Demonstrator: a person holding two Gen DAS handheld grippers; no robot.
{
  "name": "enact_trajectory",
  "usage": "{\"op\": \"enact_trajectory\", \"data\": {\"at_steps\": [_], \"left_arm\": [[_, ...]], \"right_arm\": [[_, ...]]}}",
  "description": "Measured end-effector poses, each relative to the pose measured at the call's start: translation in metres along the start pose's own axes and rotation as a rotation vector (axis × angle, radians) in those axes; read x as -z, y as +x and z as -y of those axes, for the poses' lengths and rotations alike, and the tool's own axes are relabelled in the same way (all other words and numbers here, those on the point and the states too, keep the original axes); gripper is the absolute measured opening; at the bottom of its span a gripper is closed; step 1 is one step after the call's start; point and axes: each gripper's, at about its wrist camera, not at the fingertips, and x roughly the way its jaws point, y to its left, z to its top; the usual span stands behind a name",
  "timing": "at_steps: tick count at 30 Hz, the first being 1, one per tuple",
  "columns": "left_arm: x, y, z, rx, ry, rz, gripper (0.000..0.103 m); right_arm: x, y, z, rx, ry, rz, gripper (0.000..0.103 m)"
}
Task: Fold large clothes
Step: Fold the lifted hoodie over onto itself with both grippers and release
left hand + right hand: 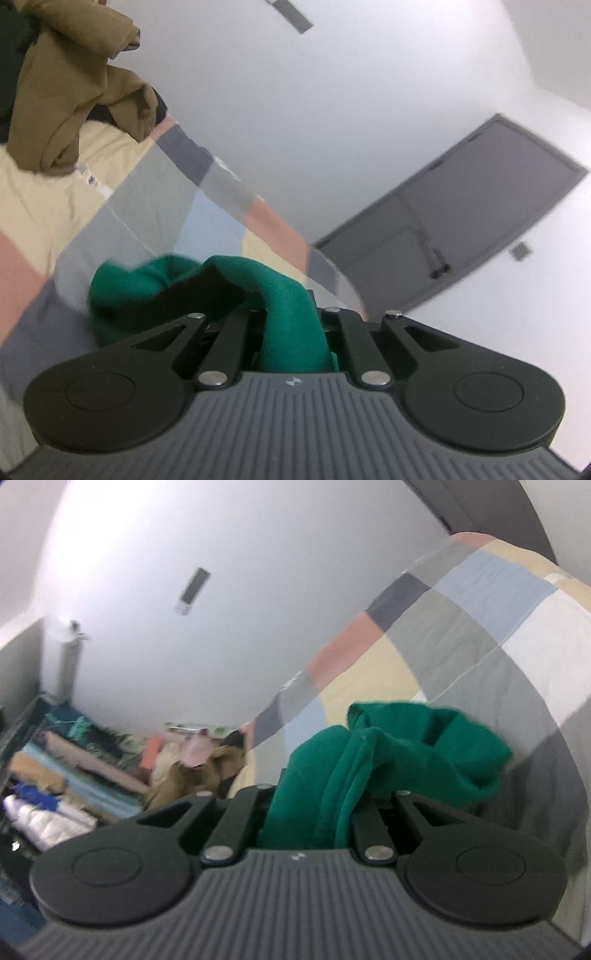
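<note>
Green garment [288, 317] above patchwork bedspread [48, 206], white walls [332, 110], grey door [480, 206]

Location: a bedroom in a home. Indicators: a bed covered with a patchwork bedspread [461, 620] in grey, pink, cream and pale blue squares; a brown garment [70, 92] heaped on that bed; plain white walls [332, 92]; a closed grey door [472, 210] with a lever handle; stacks of folded clothes and bedding [74, 775] along the far wall, blurred in the right wrist view.
</note>
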Motion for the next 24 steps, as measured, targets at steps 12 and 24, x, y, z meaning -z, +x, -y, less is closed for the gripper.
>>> {"op": "enact_trajectory", "data": {"at_steps": [12, 24], "left_arm": [[-0.077, 0.188, -0.004, -0.224, 0.293, -0.055, 0.01], [-0.07, 0.282, -0.092, -0.221, 0.333, -0.128, 0.014]], "right_arm": [[-0.073, 0.157, 0.036, 0.198, -0.036, -0.001, 0.016], [-0.047, 0.224, 0.099, 0.226, -0.003, 0.013, 0.018]]}}
